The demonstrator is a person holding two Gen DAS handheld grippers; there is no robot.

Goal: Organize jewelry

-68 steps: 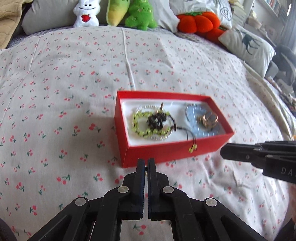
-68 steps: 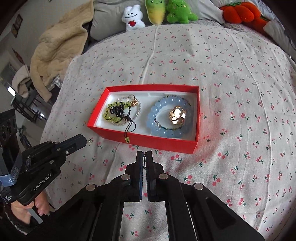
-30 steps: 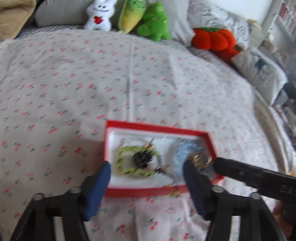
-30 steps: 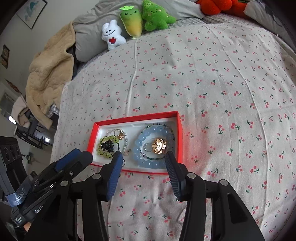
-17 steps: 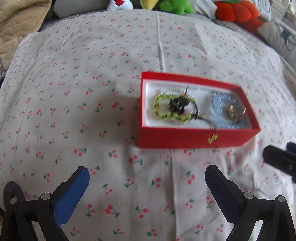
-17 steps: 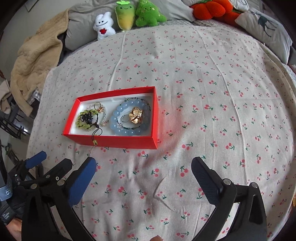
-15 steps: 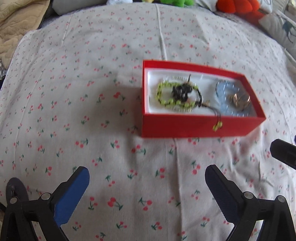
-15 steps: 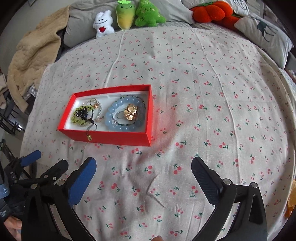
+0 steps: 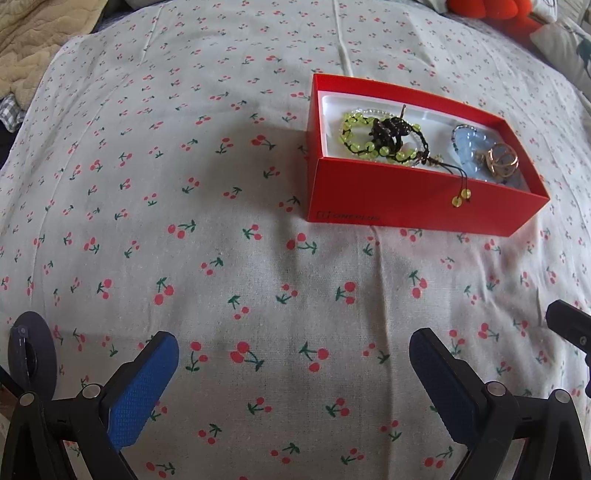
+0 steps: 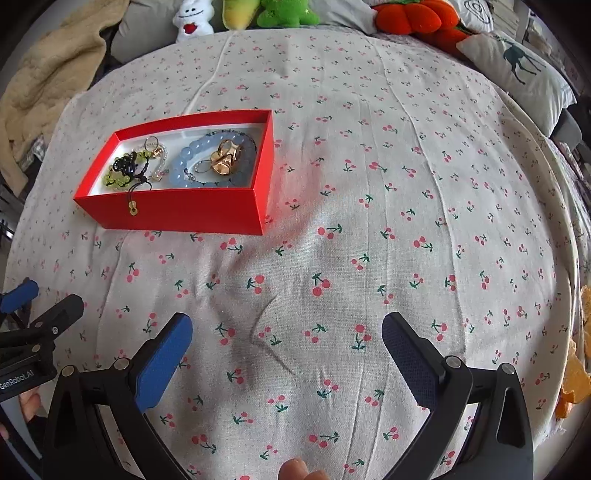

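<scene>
You're in a bedroom at home. A cherry-print bedsheet (image 10: pixel 332 258) fills the near view (plush toys (image 10: pixel 243 13) and pillow (image 10: pixel 517 70) far off).

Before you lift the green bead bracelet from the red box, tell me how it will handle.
The green bead bracelet probably goes limp, being beads on dark cord. Its knotted tail already drapes over the red box wall, so it may snag. It touches a clear bead strand, which could drag along.
</scene>
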